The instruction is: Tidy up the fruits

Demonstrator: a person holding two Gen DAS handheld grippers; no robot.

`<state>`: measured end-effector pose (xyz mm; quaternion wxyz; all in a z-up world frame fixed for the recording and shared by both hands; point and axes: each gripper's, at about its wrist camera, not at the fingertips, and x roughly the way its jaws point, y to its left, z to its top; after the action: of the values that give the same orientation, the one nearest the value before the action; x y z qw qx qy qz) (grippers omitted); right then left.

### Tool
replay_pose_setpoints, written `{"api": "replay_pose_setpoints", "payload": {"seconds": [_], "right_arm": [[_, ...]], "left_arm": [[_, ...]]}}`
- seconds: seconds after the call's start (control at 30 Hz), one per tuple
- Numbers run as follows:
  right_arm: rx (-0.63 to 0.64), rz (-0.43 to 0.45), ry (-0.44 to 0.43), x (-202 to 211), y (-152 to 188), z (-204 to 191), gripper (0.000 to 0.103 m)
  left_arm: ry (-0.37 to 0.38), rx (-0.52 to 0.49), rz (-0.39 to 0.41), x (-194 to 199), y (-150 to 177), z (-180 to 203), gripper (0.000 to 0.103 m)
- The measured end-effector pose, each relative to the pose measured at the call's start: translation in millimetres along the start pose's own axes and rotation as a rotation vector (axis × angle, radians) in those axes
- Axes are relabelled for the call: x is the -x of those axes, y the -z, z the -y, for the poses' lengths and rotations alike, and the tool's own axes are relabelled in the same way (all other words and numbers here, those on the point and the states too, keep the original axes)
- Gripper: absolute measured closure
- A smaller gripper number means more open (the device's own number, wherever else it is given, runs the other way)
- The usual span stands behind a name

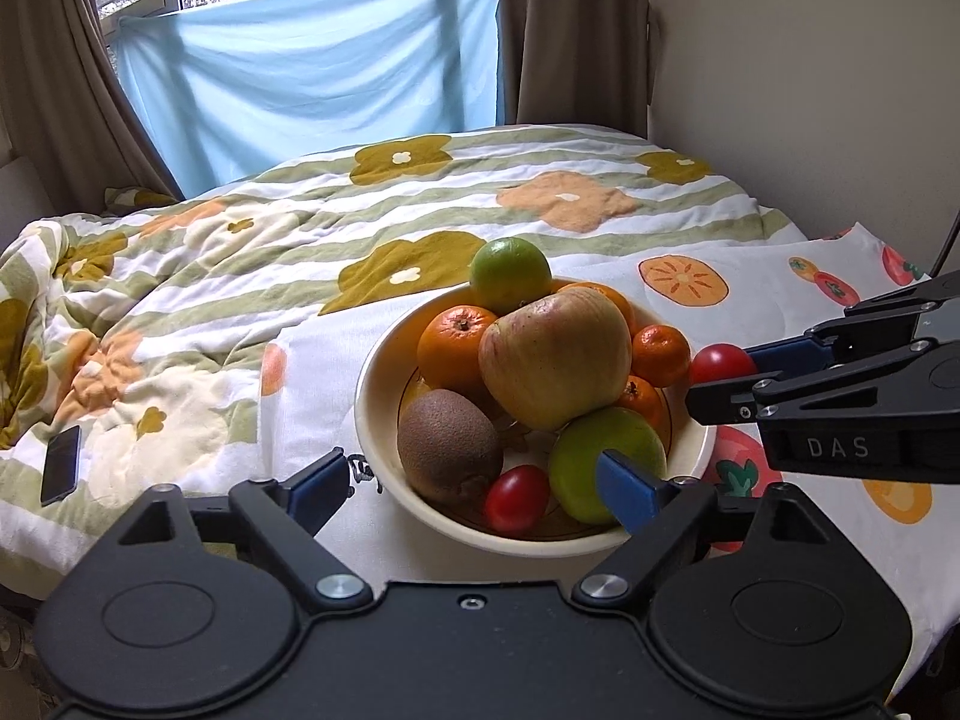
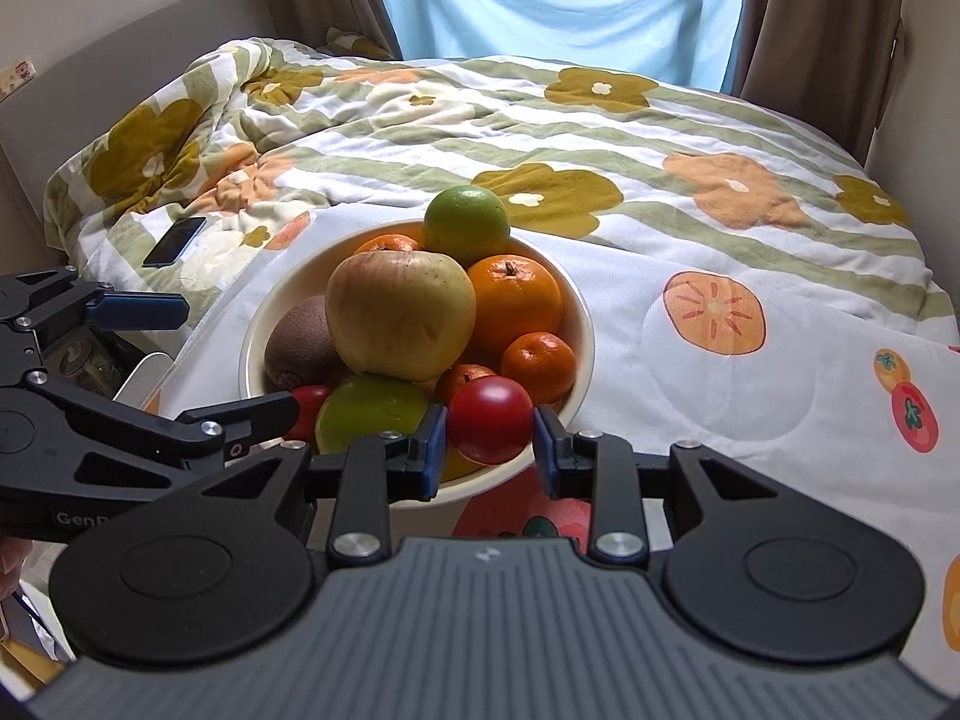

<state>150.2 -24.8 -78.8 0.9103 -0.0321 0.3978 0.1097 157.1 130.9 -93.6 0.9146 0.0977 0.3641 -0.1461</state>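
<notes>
Now: fruit bowl on the bed, one tomato held

Closest, the right claw grips a red tomato between its blue pads, just above the near rim of the cream bowl. Beside it, the left claw stands wide open with nothing between its fingers, over the bowl's near edge.

Inside the bowl lie a second small tomato, a kiwi and a green fruit. A big apple sits on top, with oranges behind and a lime at the back.

Farther left, a phone lies on the flowered blanket.
</notes>
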Motion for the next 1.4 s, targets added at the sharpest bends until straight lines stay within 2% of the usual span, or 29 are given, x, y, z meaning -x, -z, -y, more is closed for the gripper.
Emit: {"api": "replay_pose_setpoints", "payload": {"seconds": [0.4,0.43,0.47,0.53,0.7,1.0,1.03,1.07,1.1,1.33,1.4], "right_arm": [[-0.026,-0.001,-0.007,-11,-1,-3,0.055],[-0.031,-0.006,-0.014,-12,-1,-2,0.043],[-0.041,-0.006,-0.010,-12,0,-2,0.025],[-0.063,0.018,-0.003,-7,2,0,0.015],[-0.072,0.014,0.011,4,6,4,0.015],[-0.112,0.085,0.000,78,-4,29,0.015],[-0.115,0.092,0.004,88,-6,33,0.011],[-0.119,0.105,0.016,99,-7,38,0.003],[-0.123,0.123,0.034,111,-7,41,0.000],[-0.109,0.164,0.151,176,-1,67,0.000],[-0.131,0.169,0.175,189,4,76,0.000]], "left_arm": [[-0.006,0.009,0.002,7,6,-5,0.011],[-0.006,0.008,0.000,7,7,-5,0.011],[-0.007,0.006,-0.002,8,8,-5,0.011],[-0.004,0.004,-0.003,9,9,-5,0.011],[-0.002,0.010,-0.005,14,9,-2,0.011],[-0.057,0.051,0.056,64,-17,23,0.011],[-0.063,0.060,0.064,70,-20,26,0.011],[-0.069,0.074,0.075,79,-24,31,0.011],[-0.073,0.087,0.087,87,-27,35,0.011],[-0.106,0.153,0.166,137,-44,65,0.000],[-0.121,0.158,0.184,148,-46,73,0.000]]}}
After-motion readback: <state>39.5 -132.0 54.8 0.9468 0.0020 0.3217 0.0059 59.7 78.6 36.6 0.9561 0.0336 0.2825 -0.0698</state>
